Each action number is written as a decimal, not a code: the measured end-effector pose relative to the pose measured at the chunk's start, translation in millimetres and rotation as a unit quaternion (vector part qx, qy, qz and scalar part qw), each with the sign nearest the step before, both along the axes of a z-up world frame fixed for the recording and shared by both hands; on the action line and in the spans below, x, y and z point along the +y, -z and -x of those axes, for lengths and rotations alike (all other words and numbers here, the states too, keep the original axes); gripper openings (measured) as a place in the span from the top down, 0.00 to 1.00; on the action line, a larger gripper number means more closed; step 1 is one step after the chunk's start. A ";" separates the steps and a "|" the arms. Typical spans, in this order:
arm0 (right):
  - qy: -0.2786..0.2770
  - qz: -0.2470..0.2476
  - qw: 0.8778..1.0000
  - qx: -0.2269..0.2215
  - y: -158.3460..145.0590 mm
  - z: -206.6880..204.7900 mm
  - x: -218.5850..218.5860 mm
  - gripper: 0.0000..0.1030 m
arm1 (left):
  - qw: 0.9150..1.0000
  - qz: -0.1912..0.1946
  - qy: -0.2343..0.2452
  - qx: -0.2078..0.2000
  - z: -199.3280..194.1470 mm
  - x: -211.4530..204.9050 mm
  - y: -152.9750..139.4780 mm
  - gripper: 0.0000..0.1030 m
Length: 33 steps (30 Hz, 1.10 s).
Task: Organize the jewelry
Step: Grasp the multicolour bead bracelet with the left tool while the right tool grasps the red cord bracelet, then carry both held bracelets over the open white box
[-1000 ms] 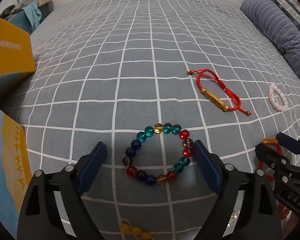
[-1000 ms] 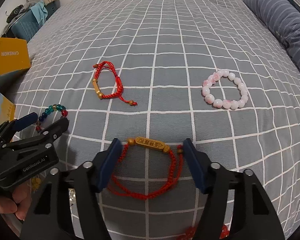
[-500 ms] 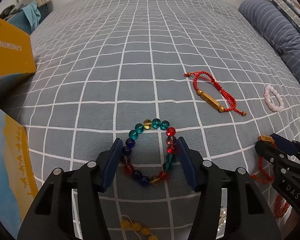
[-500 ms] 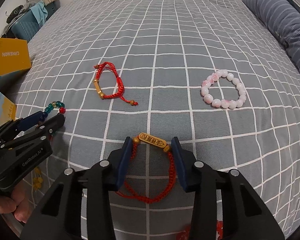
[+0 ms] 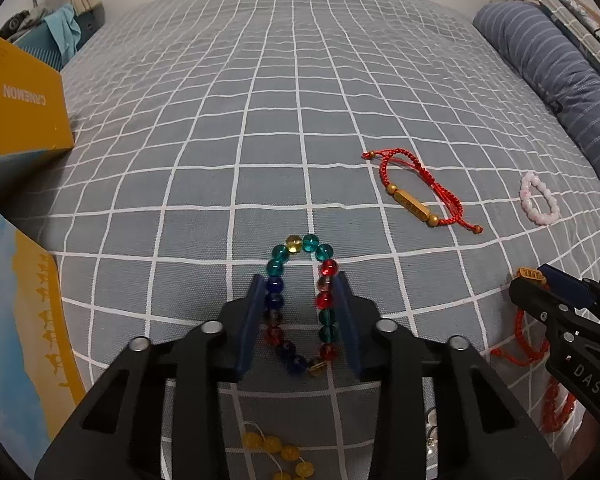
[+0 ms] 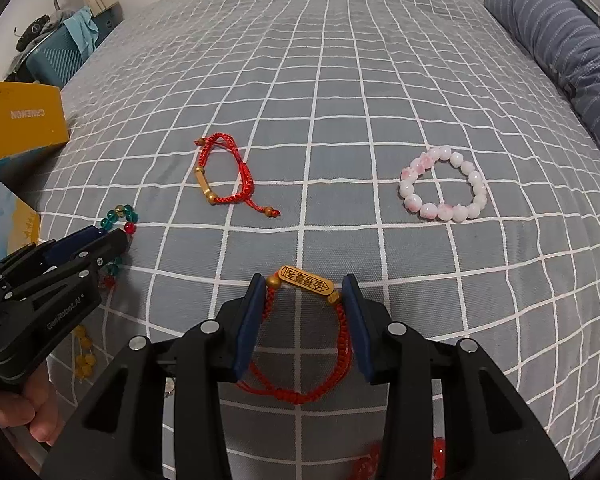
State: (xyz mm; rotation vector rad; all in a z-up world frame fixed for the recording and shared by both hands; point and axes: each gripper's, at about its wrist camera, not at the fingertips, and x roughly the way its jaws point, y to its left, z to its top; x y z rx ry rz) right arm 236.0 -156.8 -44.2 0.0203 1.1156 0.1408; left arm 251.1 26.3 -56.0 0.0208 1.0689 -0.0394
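My left gripper (image 5: 299, 286) is shut on a bracelet of coloured glass beads (image 5: 300, 242), squeezing it into a narrow loop on the grey checked bedspread (image 5: 260, 120). My right gripper (image 6: 305, 290) is shut on a red cord bracelet with a gold tag (image 6: 306, 283), its cord pinched between the blue pads. A second red cord bracelet with a gold bar (image 6: 224, 174) lies further away, left of centre; it also shows in the left wrist view (image 5: 414, 192). A pink bead bracelet (image 6: 444, 184) lies at the right.
A yellow box (image 5: 16, 100) stands at the left edge of the bed, with a blue and yellow box (image 5: 16, 320) nearer. A striped blue pillow (image 6: 560, 48) lies at the right. Yellow beads (image 5: 276, 446) and red beads (image 5: 556, 404) lie close under the grippers.
Both grippers have closed from wide open. The left jaws have squeezed the coloured bead bracelet into a narrow oval; the right jaws have pinched the red cord bracelet.
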 end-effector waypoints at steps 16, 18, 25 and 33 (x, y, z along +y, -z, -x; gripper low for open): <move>0.000 0.001 1.000 -0.003 -2.8 0.7 0.5 0.63 | 1.000 -0.004 -0.008 -0.001 0.3 2.0 -2.1 0.91; 0.000 0.002 1.000 -0.004 -3.3 0.9 0.4 0.63 | 1.000 0.000 -0.011 -0.002 0.6 3.1 -4.3 0.91; 0.001 0.000 1.000 -0.009 -6.8 1.9 -1.7 0.63 | 1.000 0.010 -0.009 -0.023 8.8 0.9 -21.3 0.91; 0.000 -0.001 1.000 -0.018 -17.3 7.1 0.0 0.63 | 0.998 0.023 -0.003 -0.053 22.7 -2.2 -49.8 0.91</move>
